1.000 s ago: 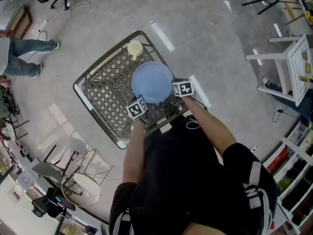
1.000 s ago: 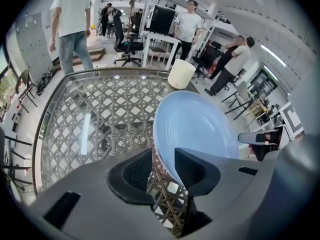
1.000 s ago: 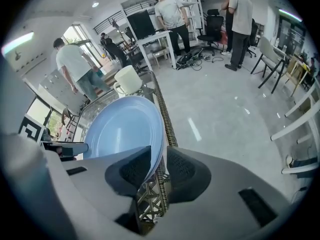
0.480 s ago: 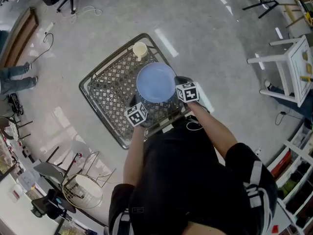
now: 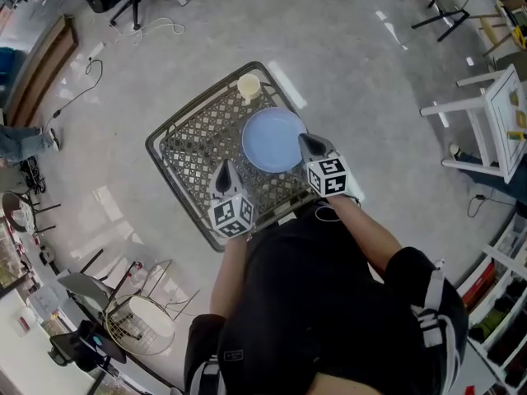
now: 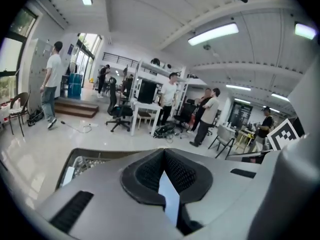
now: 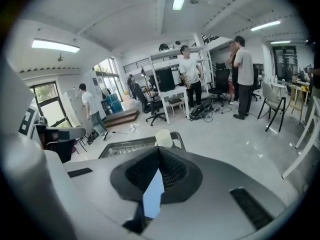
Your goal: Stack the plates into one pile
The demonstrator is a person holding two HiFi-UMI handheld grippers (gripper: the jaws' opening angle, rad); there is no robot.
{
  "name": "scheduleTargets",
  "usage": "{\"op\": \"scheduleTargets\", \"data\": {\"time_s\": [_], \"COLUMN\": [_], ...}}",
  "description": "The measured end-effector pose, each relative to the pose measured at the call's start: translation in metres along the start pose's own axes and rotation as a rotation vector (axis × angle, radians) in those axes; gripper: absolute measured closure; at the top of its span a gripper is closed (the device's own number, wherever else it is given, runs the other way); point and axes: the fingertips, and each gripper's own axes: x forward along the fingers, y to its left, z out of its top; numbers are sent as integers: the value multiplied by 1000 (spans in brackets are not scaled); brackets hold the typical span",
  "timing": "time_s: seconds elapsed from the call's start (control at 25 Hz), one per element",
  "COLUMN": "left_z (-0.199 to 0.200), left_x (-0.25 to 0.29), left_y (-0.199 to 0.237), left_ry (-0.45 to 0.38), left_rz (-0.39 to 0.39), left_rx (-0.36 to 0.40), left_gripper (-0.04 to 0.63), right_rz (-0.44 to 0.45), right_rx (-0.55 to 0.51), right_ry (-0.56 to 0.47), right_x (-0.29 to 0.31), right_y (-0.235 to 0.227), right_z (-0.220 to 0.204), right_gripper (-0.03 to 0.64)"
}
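Note:
A pale blue plate (image 5: 274, 138) lies flat on the metal mesh table (image 5: 189, 151). Both grippers hang above the table's near side. My left gripper (image 5: 223, 168) is off the plate's left rim. Its jaws have just been closing and are now shut, with nothing held. My right gripper (image 5: 309, 141) hovers over the plate's right rim, also shut and empty. In the left gripper view the left gripper (image 6: 164, 151) has its pads meeting at the tip. The same holds for the right gripper (image 7: 159, 149) in the right gripper view. In both, only a pale blue sliver shows in the slit behind the tip.
A cream cup (image 5: 249, 85) stands at the table's far corner; the cup (image 7: 163, 137) also shows in the right gripper view. A white chair (image 5: 486, 113) stands at the right and a wire stand (image 5: 140, 319) at the lower left. Several people, desks and office chairs fill the room beyond.
Both grippers have risen from the plate's near rim toward the camera. The left one has drawn away to the plate's left. The plate stays on the table.

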Motion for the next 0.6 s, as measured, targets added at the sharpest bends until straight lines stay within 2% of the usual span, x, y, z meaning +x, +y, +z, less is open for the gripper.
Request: {"op": "scheduleTargets", "data": {"time_s": [0.2,0.36,0.48,0.6], "left_z": [55,85,93,89], "left_x": [-45,-81,-94,-95], "left_y": [-25,-42,-47,-48], "left_ry": [-155,-261,-301,-299], "left_rz": [-48,-75,-95,-106], "left_rx": [76,122,157,172], "left_gripper": [580,580,580,580], "right_rz": [28,56,68,82], "right_rx": [-43,-42,-38,-39], "right_ry": [-141,-245,-279,-276], "right_x": [-41,-80,-96,-96], "right_y": [37,66,80,90], "right_z": [46,74,78,71], "right_gripper": [607,607,607,607]}}
